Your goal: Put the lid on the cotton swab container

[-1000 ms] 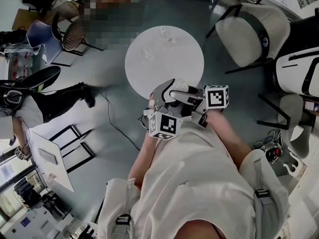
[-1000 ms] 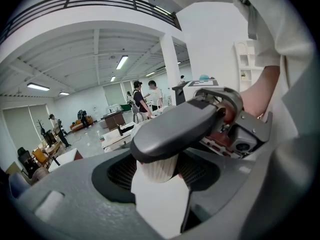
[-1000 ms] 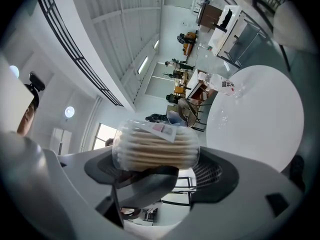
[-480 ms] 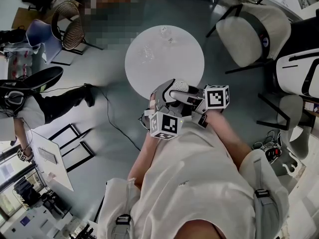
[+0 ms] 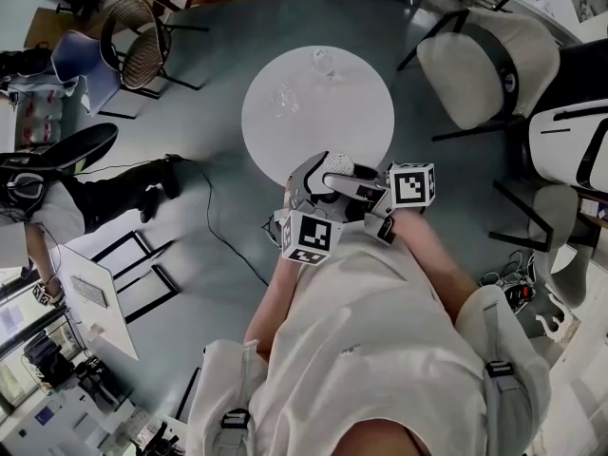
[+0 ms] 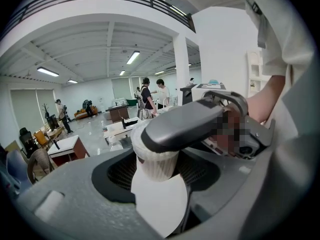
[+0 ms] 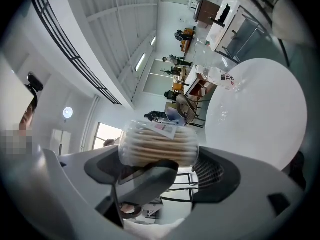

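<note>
Cotton swab container (image 7: 157, 145) lies crosswise in the right claw (image 7: 159, 170).

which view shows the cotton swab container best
The right gripper view: the cotton swab container lies sideways, clamped in the right gripper, with swabs and label plain. The left gripper view shows it as a ribbed white cylinder above the lid, partly behind the right gripper's jaw. The head view shows only a small white bit.

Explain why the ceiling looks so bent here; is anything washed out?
Left gripper view: a wide-angle lens bows the ceiling beams, with black corners; the white round lid is blank white. Right gripper view: same bowing, but the clear cylindrical cotton swab container is sharp. Head view: even light on the round white table.
</note>
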`<action>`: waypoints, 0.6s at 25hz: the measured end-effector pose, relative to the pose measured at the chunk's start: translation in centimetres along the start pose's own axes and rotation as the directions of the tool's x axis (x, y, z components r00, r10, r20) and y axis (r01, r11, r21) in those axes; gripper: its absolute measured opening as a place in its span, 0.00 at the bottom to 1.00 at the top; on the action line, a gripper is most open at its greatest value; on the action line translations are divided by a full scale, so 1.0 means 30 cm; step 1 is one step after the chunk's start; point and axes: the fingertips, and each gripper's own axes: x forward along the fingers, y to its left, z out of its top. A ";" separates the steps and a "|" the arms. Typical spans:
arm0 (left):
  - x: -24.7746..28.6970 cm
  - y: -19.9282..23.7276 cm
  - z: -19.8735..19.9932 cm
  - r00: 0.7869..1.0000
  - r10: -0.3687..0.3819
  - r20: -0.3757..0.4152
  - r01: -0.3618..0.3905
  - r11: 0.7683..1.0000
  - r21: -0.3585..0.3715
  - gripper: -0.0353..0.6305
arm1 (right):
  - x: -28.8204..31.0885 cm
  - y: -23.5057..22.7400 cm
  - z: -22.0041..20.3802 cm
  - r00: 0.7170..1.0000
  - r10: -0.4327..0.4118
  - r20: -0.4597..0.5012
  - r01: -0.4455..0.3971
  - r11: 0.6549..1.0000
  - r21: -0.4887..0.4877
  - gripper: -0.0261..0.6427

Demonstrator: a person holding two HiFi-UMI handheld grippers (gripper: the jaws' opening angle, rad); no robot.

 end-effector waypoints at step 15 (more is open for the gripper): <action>-0.093 0.236 -0.161 0.990 0.119 -0.077 -0.123 0.991 -0.047 0.44 | 0.089 -0.001 0.039 0.998 -0.034 0.044 0.034 0.999 0.003 0.59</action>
